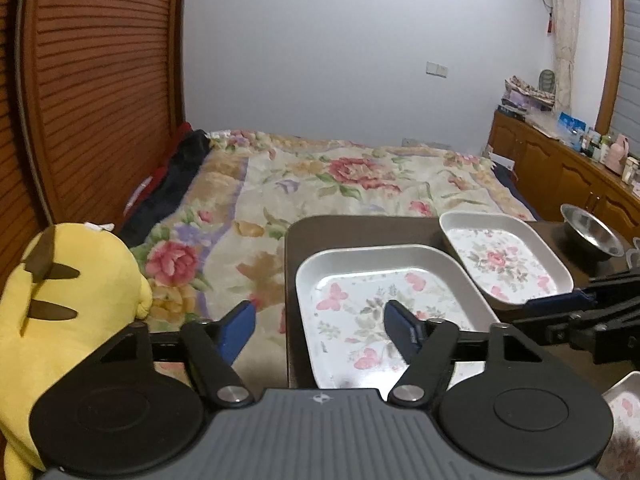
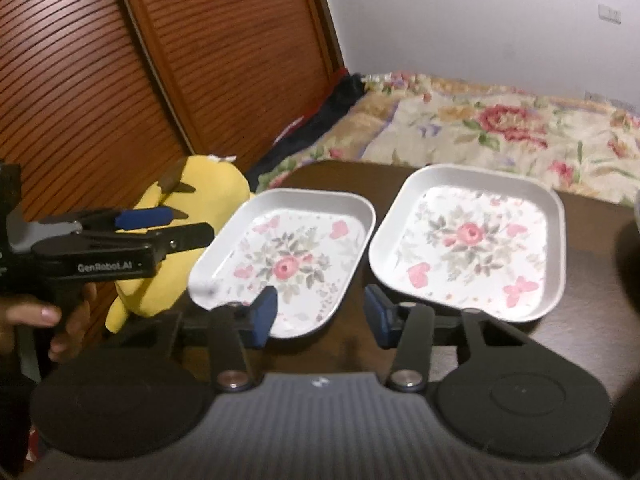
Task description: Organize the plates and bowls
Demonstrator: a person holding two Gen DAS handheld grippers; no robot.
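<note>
**Both claws part open over the floral dishes**

The left gripper [image 1: 320, 320] stands roughly half open, gripping nothing; its right finger hangs over the larger floral dish [image 1: 360, 276], its left finger past the table's [image 1: 360, 228] left edge. The right gripper [image 2: 320, 312], narrower, is also empty, poised over the table between the larger floral dish [image 2: 288, 256] and the smaller floral dish [image 2: 472, 240]. A hand [image 2: 60, 316] holds the left gripper's handle. A steel bowl [image 1: 590, 232] sits on the table's far right.
</note>
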